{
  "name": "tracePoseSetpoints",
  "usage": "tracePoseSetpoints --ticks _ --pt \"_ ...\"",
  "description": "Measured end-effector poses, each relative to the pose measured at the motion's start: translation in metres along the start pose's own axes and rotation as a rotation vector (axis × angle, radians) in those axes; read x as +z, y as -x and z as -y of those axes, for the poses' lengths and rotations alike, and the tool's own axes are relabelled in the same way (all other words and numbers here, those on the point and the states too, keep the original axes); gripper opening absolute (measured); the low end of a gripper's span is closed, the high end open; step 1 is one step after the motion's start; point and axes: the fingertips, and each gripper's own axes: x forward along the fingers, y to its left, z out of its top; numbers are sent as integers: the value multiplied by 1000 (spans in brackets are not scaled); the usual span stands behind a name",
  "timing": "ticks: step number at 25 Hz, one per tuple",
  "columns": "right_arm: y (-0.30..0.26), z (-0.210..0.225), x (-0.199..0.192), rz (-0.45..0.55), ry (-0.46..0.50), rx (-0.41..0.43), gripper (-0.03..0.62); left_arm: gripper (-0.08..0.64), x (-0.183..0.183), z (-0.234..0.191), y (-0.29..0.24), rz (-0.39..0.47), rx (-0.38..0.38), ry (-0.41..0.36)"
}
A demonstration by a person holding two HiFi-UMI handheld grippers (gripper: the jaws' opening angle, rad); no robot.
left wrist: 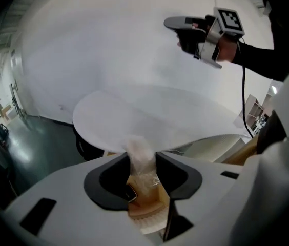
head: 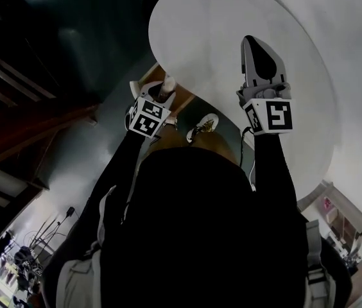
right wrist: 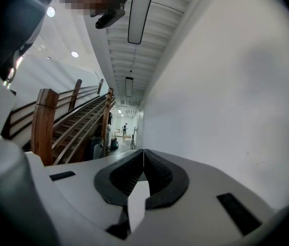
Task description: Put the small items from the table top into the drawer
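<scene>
Item in hand: clear plastic packet [left wrist: 137,146], one, grasped upright by the left gripper [left wrist: 142,156] over the open wooden drawer [left wrist: 151,199], lower centre of the left gripper view, below the tabletop [left wrist: 149,117] rim.

Handling note: bring the packet well inside the drawer walls before letting go; it looks light and may snag on the rim.

Right gripper [right wrist: 143,152]: clenched, empty.

Count: grippers, two; packet, one; drawer, one, holding one small dark object [left wrist: 131,192].
</scene>
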Motion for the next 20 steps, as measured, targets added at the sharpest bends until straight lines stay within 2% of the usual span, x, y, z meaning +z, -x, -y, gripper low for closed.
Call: tracePoseSetpoints --ticks 3,5,6,9,12,15,20 --pt "0 -2 -3 -10 -1 4 28 176 -33 6 -20 -99 -40 12" --pt "-2 -4 -3 -13 0 10 28 208 -45 8 -29 -148 -54 14" --pt "-2 -5 -3 -14 1 13 28 268 -47 8 -32 -159 -57 16" --pt "-6 -7 -3 -12 5 23 28 285 -39 4 -32 -130 -41 21" --pt "-9 -11 -1 -5 4 32 28 285 -13 -8 -19 -45 5 20" --pt "-13 -15 1 7 3 45 28 278 34 -23 9 95 66 5" --pt "-28 -27 16 50 8 84 28 151 130 -50 81 388 199 -58"
